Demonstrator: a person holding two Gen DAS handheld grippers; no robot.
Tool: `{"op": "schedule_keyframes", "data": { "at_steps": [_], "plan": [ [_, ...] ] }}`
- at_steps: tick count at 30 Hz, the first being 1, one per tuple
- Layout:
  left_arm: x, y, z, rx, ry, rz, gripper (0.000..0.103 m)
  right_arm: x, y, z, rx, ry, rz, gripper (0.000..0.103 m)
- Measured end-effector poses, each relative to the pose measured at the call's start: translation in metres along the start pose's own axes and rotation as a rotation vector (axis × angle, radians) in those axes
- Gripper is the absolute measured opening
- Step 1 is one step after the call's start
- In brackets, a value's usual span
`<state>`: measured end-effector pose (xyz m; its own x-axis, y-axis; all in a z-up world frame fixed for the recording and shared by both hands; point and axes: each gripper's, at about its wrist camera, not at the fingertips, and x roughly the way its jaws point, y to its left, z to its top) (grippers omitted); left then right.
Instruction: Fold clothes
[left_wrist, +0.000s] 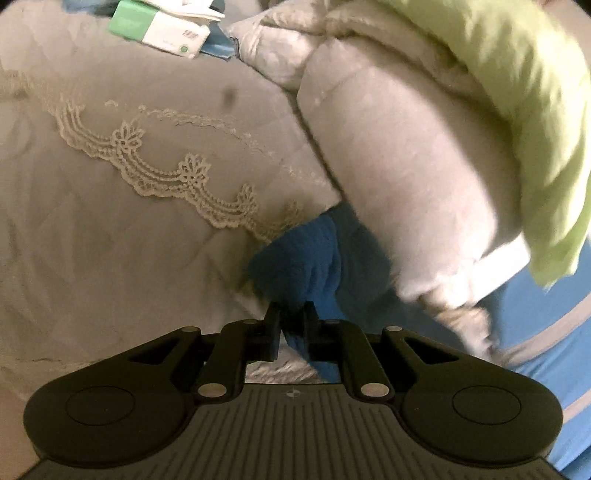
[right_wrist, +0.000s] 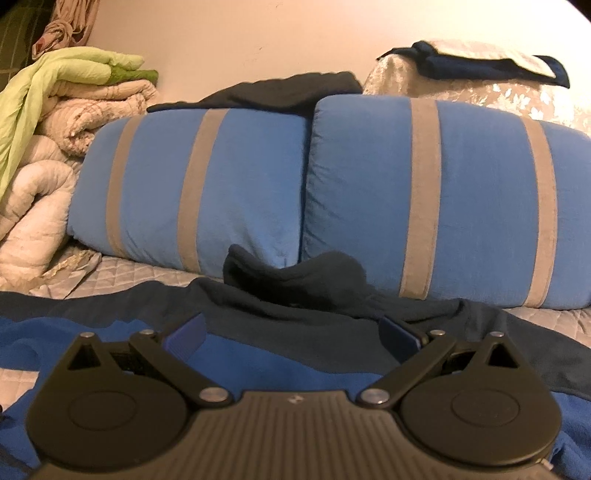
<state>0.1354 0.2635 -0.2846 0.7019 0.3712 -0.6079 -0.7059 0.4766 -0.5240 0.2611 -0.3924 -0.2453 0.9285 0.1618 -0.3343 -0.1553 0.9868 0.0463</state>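
Note:
A blue fleece garment (right_wrist: 280, 354) with a dark navy collar and upper part (right_wrist: 295, 284) lies spread on the bed in the right wrist view. My right gripper (right_wrist: 291, 334) hovers just over it, jaws wide open, nothing between the blue pads (right_wrist: 186, 332). In the left wrist view, a bunched end of the same blue fleece (left_wrist: 303, 266) is lifted off the bedspread, and my left gripper (left_wrist: 291, 314) is shut on it, the fabric pinched between the black fingers.
Two blue pillows with grey stripes (right_wrist: 424, 199) lean at the head of the bed. Rolled white and green quilts (right_wrist: 48, 122) pile at the left, also close on the right in the left wrist view (left_wrist: 406, 166). A lace-trimmed bedspread (left_wrist: 129, 166) and a green-white box (left_wrist: 162, 26) lie beyond.

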Motion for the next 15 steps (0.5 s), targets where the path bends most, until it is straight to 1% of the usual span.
{"op": "schedule_keyframes", "data": {
  "at_steps": [1, 3, 5, 7, 10, 11, 14, 15],
  "plan": [
    [-0.004, -0.006, -0.001, 0.021, -0.009, -0.001, 0.022, -0.002, 0.0, 0.0, 0.0, -0.012, -0.008, 0.103],
    [-0.01, -0.018, -0.004, 0.048, -0.023, -0.022, 0.034, -0.007, -0.001, 0.001, 0.004, -0.028, -0.016, 0.103],
    [-0.018, -0.031, -0.004, 0.067, -0.029, -0.063, 0.038, -0.011, -0.002, 0.001, 0.006, -0.033, -0.011, 0.103],
    [-0.026, -0.046, -0.005, 0.094, -0.026, -0.122, 0.038, -0.014, -0.002, 0.003, -0.003, -0.036, -0.012, 0.103],
    [-0.041, -0.082, -0.005, 0.194, -0.03, -0.212, 0.042, -0.02, -0.004, 0.011, 0.009, -0.038, -0.007, 0.103],
    [-0.047, -0.095, -0.006, 0.229, -0.031, -0.242, 0.047, -0.023, -0.005, 0.015, 0.018, -0.039, -0.003, 0.103],
    [-0.062, -0.132, -0.006, 0.335, -0.035, -0.331, 0.051, -0.03, -0.014, 0.031, 0.05, -0.035, -0.007, 0.103],
    [-0.068, -0.144, -0.007, 0.37, -0.036, -0.361, 0.056, -0.032, -0.019, 0.038, 0.063, -0.03, -0.009, 0.103]
  ]
}}
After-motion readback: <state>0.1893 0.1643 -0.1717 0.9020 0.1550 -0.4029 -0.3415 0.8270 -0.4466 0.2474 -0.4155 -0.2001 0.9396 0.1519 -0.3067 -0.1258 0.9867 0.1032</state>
